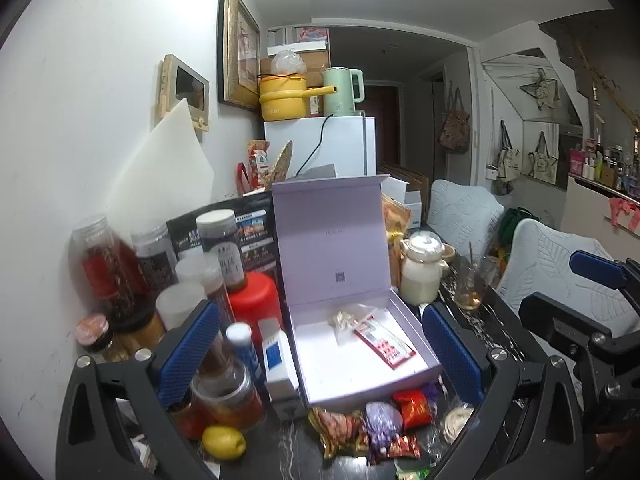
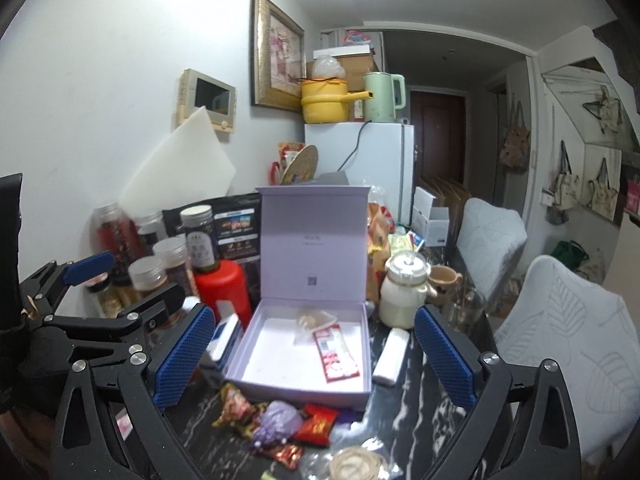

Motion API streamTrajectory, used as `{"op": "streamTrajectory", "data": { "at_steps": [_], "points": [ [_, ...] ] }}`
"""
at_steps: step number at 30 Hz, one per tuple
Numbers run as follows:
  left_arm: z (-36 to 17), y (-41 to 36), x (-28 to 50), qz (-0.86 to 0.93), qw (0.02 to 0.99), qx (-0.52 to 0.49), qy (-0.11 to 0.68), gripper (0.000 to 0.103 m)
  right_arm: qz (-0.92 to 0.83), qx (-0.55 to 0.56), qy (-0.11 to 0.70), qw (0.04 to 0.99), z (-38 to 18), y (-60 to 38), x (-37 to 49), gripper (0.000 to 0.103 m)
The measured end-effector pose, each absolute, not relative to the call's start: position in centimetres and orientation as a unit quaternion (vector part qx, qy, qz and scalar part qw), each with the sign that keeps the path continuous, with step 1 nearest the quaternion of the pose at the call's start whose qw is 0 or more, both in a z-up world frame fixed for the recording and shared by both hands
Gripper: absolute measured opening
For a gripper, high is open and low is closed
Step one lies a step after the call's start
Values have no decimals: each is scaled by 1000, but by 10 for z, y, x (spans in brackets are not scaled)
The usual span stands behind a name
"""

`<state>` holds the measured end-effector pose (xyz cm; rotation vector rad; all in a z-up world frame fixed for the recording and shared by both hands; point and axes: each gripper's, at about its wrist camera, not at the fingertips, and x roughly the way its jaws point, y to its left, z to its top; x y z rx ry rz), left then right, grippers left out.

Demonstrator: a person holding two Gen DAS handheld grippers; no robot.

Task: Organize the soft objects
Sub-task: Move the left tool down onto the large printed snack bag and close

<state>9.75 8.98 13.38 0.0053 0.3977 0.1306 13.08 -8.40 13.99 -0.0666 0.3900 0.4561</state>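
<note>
surface (image 2: pixel 424 404): dark, marbled with white veins, crowded. Chairs with a white leaf-pattern cover at 3 o'clock.
fridge (image 2: pixel 376 160): white, at 12 behind the box; yellow pot (image 2: pixel 324 98) and green kettle (image 2: pixel 382 96) on top.
box (image 2: pixel 256 360): lilac, flat, centre of the surface, hinged lid (image 2: pixel 316 240) standing upright at its far edge. Tray is mostly bare.
in the box: red-and-white sachet (image 2: pixel 336 354) lying flat toward 2 o'clock of the tray; clear bag (image 2: pixel 310 322) with pale contents just beyond it, touching or overlapping it.
jars (image 1: pixel 132 264): cluster at 9–10 o'clock of the box, clear with light lids; red bottle (image 2: pixel 220 284) just beside the box's left wall.
white pot (image 2: pixel 402 292): lidded ceramic, at 2 o'clock of the box, near its corner.
left gripper (image 1: pixel 320 354): jaws wide, nothing between the pads; blue pads frame the box in its own view. Seen from the right wrist it sits at 9 o'clock.
right gripper (image 2: pixel 316 358): jaws wide, holding nothing; the box sits between the pads in view, no contact.
soft items: loose pile at 6 o'clock, on the surface just outside the box's near wall. Purple pouch (image 2: pixel 278 420) in the middle, red packet (image 2: pixel 316 424) touching it at 3, gold-and-red wrapper (image 2: pixel 236 404) at 9, smaller red wrapper (image 2: pixel 286 456) at 6.
twine coil (image 2: pixel 356 466): pale, at 5 o'clock of the pile.
lemon (image 1: pixel 223 442): at 7 o'clock of the box, beside a jar.
</note>
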Motion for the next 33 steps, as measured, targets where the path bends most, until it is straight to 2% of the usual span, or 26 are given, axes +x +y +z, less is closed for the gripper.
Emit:
{"op": "streamTrajectory", "data": {
  "at_steps": [19, 33],
  "points": [
    [88, 85, 33, 25, 970, -11, 240, 103, 230, -12, 230, 946, 93, -91, 63, 102],
    [41, 93, 41, -2, 952, -46, 302, 103, 211, -2, 291, 933, 39, -97, 64, 102]
  ]
}}
